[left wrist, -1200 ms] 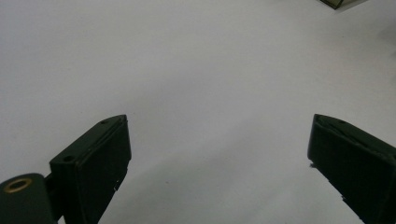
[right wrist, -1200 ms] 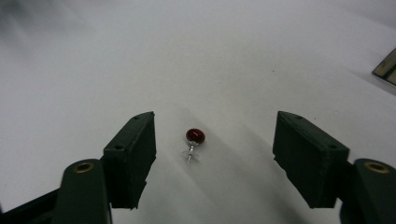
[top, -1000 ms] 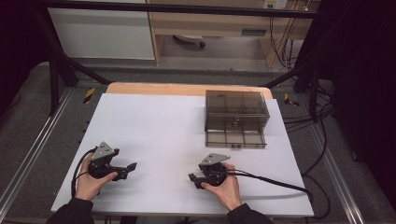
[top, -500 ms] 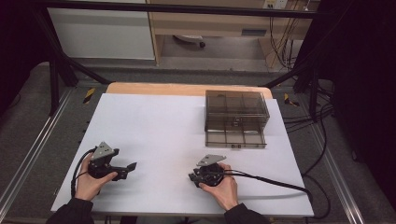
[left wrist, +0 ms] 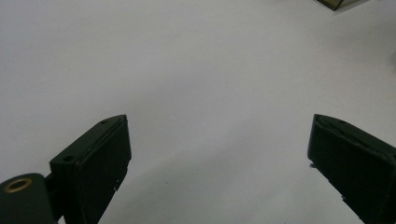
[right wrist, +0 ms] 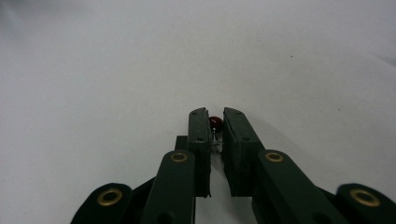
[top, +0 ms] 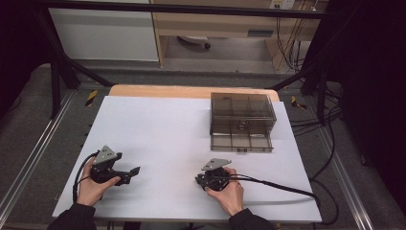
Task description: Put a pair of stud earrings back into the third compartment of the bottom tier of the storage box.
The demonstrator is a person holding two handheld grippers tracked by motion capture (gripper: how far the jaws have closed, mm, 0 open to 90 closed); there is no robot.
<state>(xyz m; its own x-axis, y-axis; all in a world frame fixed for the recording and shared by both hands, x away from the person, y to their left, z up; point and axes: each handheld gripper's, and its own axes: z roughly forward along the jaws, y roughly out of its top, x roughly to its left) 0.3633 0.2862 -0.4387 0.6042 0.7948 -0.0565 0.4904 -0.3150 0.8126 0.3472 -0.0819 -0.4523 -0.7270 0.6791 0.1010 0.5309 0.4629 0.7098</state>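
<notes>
1. Down at about five o'clock on the white table (top: 163, 124), the right gripper (top: 198, 180) lies low in the person's right hand (top: 229, 194).
2. Its jaws have just been closing and now stand nearly together, pinching a small red bead-like part (right wrist: 215, 122) with thin metal legs between the pads at the very tips.
3. Over at seven o'clock, the left gripper (top: 135, 170) sits in the left hand (top: 91, 188), its jaws spread wide with bare table between them.
4. Up at about one o'clock stands a smoky clear compartment box (top: 242, 120), well apart from both grippers, its lower drawer drawn out toward the person.
5. From the right gripper a black cable (top: 282, 188) trails off toward four o'clock.
</notes>
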